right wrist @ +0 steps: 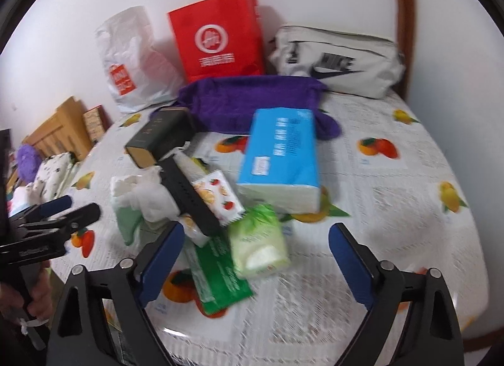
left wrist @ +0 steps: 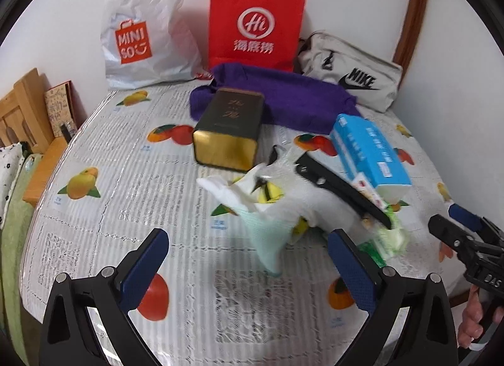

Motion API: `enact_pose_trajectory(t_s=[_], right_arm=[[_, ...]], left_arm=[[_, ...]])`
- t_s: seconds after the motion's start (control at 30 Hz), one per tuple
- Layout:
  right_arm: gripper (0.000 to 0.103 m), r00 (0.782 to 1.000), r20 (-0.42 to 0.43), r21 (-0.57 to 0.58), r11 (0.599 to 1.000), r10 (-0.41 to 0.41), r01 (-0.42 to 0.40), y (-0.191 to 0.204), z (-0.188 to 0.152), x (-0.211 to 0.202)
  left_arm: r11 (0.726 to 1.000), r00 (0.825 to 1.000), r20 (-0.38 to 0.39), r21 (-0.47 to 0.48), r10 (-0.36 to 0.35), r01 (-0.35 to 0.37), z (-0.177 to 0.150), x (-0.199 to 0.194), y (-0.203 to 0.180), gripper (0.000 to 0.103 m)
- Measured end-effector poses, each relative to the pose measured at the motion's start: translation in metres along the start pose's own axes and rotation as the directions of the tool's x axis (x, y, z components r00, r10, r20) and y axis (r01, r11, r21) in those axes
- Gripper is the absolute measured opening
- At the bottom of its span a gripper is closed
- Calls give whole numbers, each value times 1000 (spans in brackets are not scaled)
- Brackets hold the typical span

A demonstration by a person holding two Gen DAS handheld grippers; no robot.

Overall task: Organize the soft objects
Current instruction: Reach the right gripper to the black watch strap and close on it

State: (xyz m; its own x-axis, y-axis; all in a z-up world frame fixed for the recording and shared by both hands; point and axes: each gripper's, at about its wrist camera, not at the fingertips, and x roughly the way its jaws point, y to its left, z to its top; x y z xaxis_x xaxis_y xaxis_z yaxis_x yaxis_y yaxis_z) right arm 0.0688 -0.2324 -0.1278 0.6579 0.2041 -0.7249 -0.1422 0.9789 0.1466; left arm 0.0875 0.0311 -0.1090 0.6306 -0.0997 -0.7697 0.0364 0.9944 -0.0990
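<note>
Left gripper (left wrist: 247,266) spread, empty, bottom of frame, w/ white cloth (left wrist: 283,196) just above. Right gripper (right wrist: 256,260) spread, empty; green tissue pack (right wrist: 258,244) btwn fingers, frame center-bottom.

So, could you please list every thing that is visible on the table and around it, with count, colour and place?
plastic bag: 1, white, back left
paper bag: 1, red, back centre
pouch: 1, grey, back right
towel: 1, purple, before the bags
tin box: 1, dark and gold, centre, lying down
tissue pack: 1, blue, right of centre
cloths: pile, white and pale green, centre
black strap: 1, over the pile
small tissue packs: several, green or fruit-printed, front
table: 1, fruit-print cover
left gripper: open, empty
right gripper: open, empty
</note>
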Motion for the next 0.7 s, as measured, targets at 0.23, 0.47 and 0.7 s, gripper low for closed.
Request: enact_pose_trajectory(t_s=[0.23, 0.47, 0.7], right_arm=[[70, 995, -23, -152, 983, 97, -100, 32, 19, 39], [53, 985, -103, -218, 963, 138, -158, 53, 25, 80], [24, 979, -118, -222, 956, 169, -192, 59, 30, 83]], left_arm=[[999, 999, -41, -46, 18, -20, -1, 18, 20, 102], [997, 998, -66, -79, -10, 5, 2, 31, 33, 102], [997, 997, -77, -77, -8, 2, 4, 41, 38, 102]])
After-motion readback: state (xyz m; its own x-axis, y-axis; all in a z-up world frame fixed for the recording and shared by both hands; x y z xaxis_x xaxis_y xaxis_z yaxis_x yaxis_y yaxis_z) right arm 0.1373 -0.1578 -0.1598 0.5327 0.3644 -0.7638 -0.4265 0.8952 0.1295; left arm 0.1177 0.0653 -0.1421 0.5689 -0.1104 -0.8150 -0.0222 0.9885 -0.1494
